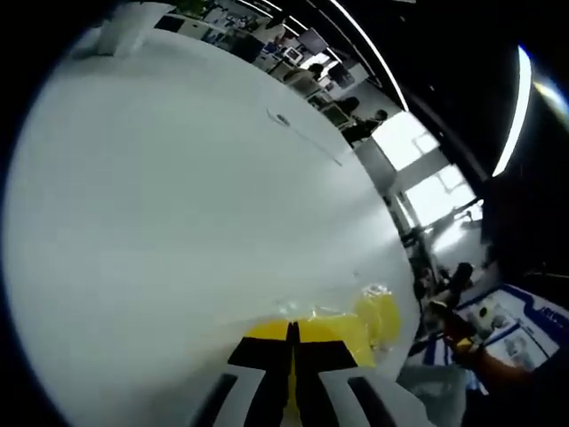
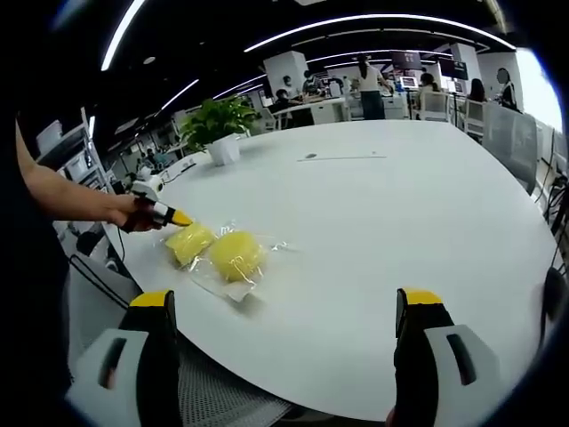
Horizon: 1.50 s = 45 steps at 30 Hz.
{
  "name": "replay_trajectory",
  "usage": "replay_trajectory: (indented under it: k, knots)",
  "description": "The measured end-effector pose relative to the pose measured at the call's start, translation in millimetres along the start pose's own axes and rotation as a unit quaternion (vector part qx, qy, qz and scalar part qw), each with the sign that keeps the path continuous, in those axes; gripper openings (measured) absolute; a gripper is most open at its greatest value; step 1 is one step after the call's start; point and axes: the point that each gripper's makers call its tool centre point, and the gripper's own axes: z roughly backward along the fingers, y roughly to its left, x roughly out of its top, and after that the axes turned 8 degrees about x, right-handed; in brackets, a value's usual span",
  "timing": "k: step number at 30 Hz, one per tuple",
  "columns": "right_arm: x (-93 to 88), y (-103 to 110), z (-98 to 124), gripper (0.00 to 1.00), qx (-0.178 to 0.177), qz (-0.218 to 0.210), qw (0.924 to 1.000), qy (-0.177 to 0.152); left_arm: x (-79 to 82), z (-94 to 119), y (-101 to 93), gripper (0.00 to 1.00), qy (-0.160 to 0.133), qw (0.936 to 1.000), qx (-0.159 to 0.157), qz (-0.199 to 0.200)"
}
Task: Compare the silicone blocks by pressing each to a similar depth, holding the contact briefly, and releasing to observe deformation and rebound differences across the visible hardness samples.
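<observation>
Two yellow silicone blocks lie in clear plastic wrap near the edge of the white table (image 2: 382, 231). In the right gripper view a hand holds my left gripper (image 2: 169, 216) with its yellow tip touching the left block (image 2: 189, 240); the rounder block (image 2: 236, 255) sits just to the right of it. In the left gripper view my left gripper (image 1: 292, 334) has its black jaws together, their tips down against a yellow block (image 1: 329, 327), with the other block (image 1: 378, 311) beyond it. My right gripper (image 2: 286, 316) hangs back over the table edge, jaws wide apart and nothing between them.
A potted plant (image 2: 220, 124) stands at the table's far left and a thin cable (image 2: 342, 157) lies at the far middle. Chairs (image 2: 507, 124) line the right side. People and desks fill the office behind.
</observation>
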Motion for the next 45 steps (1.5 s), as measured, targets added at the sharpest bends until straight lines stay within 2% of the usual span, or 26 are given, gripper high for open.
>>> replay_trajectory:
  k: [3, 5, 7, 9, 15, 19, 23, 26, 30, 34, 38, 40, 45]
  knots:
    - [1.6, 1.4, -1.0, 0.96, 0.002, 0.0, 1.0, -0.001, 0.7, -0.3, 1.8, 0.0, -0.002, 1.0, -0.006, 0.003]
    - [2.6, 1.9, -1.0, 0.96, 0.002, 0.003, 1.0, 0.0, 1.3, -0.5, 3.4, 0.0, 0.001, 0.999, -0.005, 0.045]
    - [4.1, 1.2, -1.0, 0.96, 0.002, 0.003, 1.0, -0.001, 1.2, 0.0, 7.1, 0.0, -0.001, 0.9984, 0.004, 0.056]
    - [5.1, -0.1, -1.0, 0.96, 0.002, 0.005, 1.0, -0.001, 3.0, 1.0, 7.0, 0.0, -0.005, 0.9984, 0.008, 0.056]
    - [7.5, 2.4, -3.2, 0.96, 0.006, 0.012, 0.9999, 0.001, 16.1, 13.3, -11.7, 0.0, -0.032, 0.9985, -0.015, 0.041]
    - [9.2, 4.5, -4.5, 0.96, 0.009, 0.014, 0.9999, 0.0, 24.8, 21.5, -20.3, 0.0, -0.045, 0.9972, -0.033, 0.049]
    - [11.1, 7.1, -5.1, 0.96, 0.012, 0.018, 0.9998, -0.001, 28.3, 28.6, -36.0, 0.0, -0.053, 0.9971, -0.047, 0.03]
    - [12.8, 9.2, -4.8, 0.96, 0.013, 0.021, 0.9997, -0.004, 30.4, 30.2, -35.6, 0.0, -0.058, 0.9973, -0.041, 0.019]
    - [13.1, 10.6, -3.3, 0.96, 0.013, 0.022, 0.9996, -0.008, 38.3, 38.5, -40.5, 0.0, -0.083, 0.9955, -0.044, 0.01]
    - [11.8, 13.6, -2.0, 0.96, 0.013, 0.021, 0.9996, -0.011, 38.9, 43.9, -43.7, 0.0, -0.079, 0.9957, -0.038, -0.032]
    - [11.6, 15.3, -1.7, 0.96, 0.012, 0.02, 0.9996, -0.014, 52.2, 54.5, -51.8, 0.0, -0.106, 0.9919, -0.034, -0.061]
    - [11.4, 15.8, -2.2, 0.96, 0.012, 0.02, 0.9996, -0.014, 63.3, 59.8, -48.6, 0.0, -0.124, 0.9888, -0.014, -0.082]
    - [15.2, 19.6, -4.6, 0.96, 0.015, 0.021, 0.9995, -0.02, 76.9, 74.8, -61.2, 0.0, -0.148, 0.9821, -0.018, -0.115]
